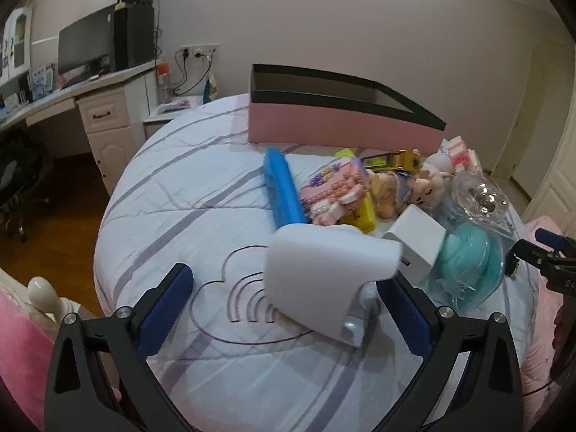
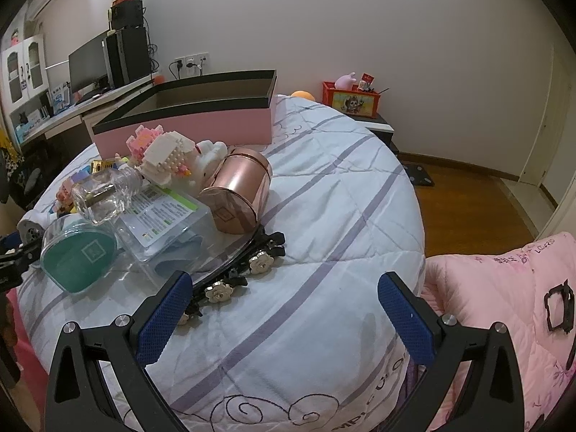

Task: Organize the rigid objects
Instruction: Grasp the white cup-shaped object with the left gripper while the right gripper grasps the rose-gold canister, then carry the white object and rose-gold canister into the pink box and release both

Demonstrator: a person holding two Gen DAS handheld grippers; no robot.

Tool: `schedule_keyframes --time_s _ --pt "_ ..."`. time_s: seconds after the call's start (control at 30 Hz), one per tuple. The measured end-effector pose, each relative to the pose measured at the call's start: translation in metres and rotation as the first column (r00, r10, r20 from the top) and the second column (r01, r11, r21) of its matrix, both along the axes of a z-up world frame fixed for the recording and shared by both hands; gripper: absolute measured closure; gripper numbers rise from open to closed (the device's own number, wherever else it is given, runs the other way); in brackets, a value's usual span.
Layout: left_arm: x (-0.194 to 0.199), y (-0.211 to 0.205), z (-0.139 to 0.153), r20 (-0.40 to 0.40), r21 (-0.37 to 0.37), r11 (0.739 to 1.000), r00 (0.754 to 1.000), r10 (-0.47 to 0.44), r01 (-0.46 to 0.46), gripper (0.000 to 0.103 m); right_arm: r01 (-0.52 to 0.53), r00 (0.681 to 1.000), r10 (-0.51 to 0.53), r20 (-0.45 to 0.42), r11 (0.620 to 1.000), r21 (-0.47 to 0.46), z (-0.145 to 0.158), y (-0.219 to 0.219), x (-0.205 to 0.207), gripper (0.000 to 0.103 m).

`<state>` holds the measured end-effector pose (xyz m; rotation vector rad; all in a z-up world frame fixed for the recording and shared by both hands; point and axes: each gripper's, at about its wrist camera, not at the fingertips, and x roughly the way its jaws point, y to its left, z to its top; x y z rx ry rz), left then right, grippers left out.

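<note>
Nothing shows as sorted yet, as far as these views tell: the long pink cardboard box with a black rim (image 1: 342, 122) stands at the far side of the quilted white bed with lilac stripes (image 1: 187, 194), and what shows of its inside is bare. Going left to right in the left wrist view, the left gripper (image 1: 288, 298) has its jaws wide with a white blocky plastic gadget (image 1: 324, 273) between them, hard against the right blue pad but clear of the left one, so I judge it not yet gripped. Beyond it lies the heap still to clear: a blue ribbed plastic case (image 1: 282, 189), a pink toy-brick model (image 1: 334, 189), a small doll (image 1: 406, 187), a white square charger (image 1: 417, 244), a teal round lidded dish (image 1: 468, 255). In the right wrist view come a clear glass bottle (image 2: 104, 194), a rose-gold metal canister on its side (image 2: 239, 190) and a black hair clip with white flowers (image 2: 244, 270). The right gripper (image 2: 284, 316) hovers near the bed's near edge, jaws wide and empty. Nearly the whole job is left.
</note>
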<state>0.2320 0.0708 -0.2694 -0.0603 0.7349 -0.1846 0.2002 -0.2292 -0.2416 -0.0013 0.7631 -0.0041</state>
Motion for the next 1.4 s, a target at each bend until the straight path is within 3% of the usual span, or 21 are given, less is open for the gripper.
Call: schedule_keyframes --time_s 0.1,0.2,0.4,0.5,0.73,1.13,1.4 --pt "0.004 0.007 0.001 0.003 -0.039 0.999 1.000 -0.002 0.002 0.002 0.002 1.000 -0.002 -0.006 1.000 0.003 -0.001 -0.001 0.001 0.000" --pt "0.004 0.008 0.004 0.015 -0.058 0.998 1.000 -0.027 0.028 0.014 0.002 1.000 -0.002 -0.008 1.000 0.002 -0.002 -0.001 0.002 0.000" --pt "0.016 0.002 0.000 -0.014 -0.068 0.997 0.999 -0.050 0.049 0.017 0.012 1.000 -0.012 -0.008 1.000 -0.003 -0.002 -0.002 0.003 0.000" --pt "0.015 0.001 0.003 -0.012 -0.128 0.989 0.997 -0.073 0.070 0.049 0.015 1.000 -0.015 -0.009 1.000 -0.007 -0.001 -0.002 0.004 0.000" --pt "0.002 -0.010 0.006 -0.010 -0.074 0.995 0.998 -0.060 0.059 0.054 0.023 1.000 -0.023 -0.002 1.000 -0.009 0.000 -0.006 0.005 0.000" --pt "-0.020 -0.033 0.023 0.084 -0.008 0.998 0.995 -0.060 0.061 0.057 0.023 0.999 -0.024 0.035 1.000 0.010 0.007 -0.010 0.021 0.000" --pt "-0.013 -0.035 0.035 0.117 -0.006 0.999 0.992 -0.043 0.044 0.057 -0.006 1.000 0.006 -0.001 0.992 0.125 0.010 -0.009 0.064 0.000"
